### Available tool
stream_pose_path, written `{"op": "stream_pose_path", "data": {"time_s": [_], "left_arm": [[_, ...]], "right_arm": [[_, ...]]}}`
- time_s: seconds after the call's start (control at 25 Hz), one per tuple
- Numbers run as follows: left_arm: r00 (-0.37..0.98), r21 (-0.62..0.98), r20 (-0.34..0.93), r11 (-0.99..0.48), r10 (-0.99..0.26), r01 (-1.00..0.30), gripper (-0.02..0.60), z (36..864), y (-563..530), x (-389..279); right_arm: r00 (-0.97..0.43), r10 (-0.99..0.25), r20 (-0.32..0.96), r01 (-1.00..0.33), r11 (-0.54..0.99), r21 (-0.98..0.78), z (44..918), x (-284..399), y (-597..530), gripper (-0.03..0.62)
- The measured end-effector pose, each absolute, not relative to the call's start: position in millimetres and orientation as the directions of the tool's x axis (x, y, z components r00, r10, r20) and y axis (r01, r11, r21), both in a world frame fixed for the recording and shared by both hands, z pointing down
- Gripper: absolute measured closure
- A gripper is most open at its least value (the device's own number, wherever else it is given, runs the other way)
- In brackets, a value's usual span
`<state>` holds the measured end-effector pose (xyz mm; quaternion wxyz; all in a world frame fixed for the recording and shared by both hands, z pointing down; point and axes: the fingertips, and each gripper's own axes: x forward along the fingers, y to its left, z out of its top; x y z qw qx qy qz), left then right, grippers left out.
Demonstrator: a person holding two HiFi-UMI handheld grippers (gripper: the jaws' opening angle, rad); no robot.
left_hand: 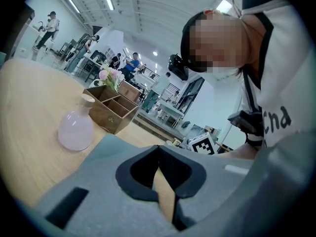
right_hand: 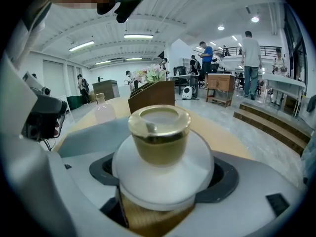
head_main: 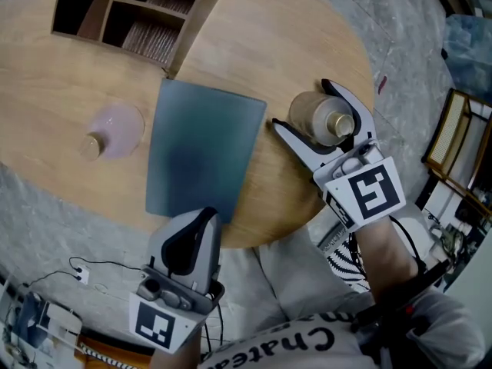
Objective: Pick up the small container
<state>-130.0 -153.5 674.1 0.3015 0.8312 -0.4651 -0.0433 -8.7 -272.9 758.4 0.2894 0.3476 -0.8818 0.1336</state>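
Wooden table (head_main: 307,29) holds the small container (head_main: 323,118), clasped by the half-spread right gripper (head_main: 300,102).

I record the small container (right_hand: 163,164) as white with a gold cap, the flask (head_main: 117,129) pale pink, the mat (head_main: 201,151) slate blue, and the bench (head_main: 284,37) light wood-grain.

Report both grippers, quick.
Left gripper: jaws closed, empty.
Right gripper: jaws closed on the small white round container with gold cap.
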Motion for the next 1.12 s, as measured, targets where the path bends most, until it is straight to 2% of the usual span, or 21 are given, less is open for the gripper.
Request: {"op": "stream_pose_path", "data": {"time_s": [0.16,1.12], "left_arm": [[0.563,0.54,0.205,-0.387,-0.8,-0.747,0.568,676,-155,-132],[0.538,0.503,0.19,-0.389,-0.821,-0.772,0.568,678,-142,-136]], "right_arm": [[-0.563,-0.525,0.638,-0.647,0.76,0.054,769,-13,-265,0.22],[-0.521,-0.573,0.633,-0.682,0.725,0.096,770,-4,-268,0.246]]}}
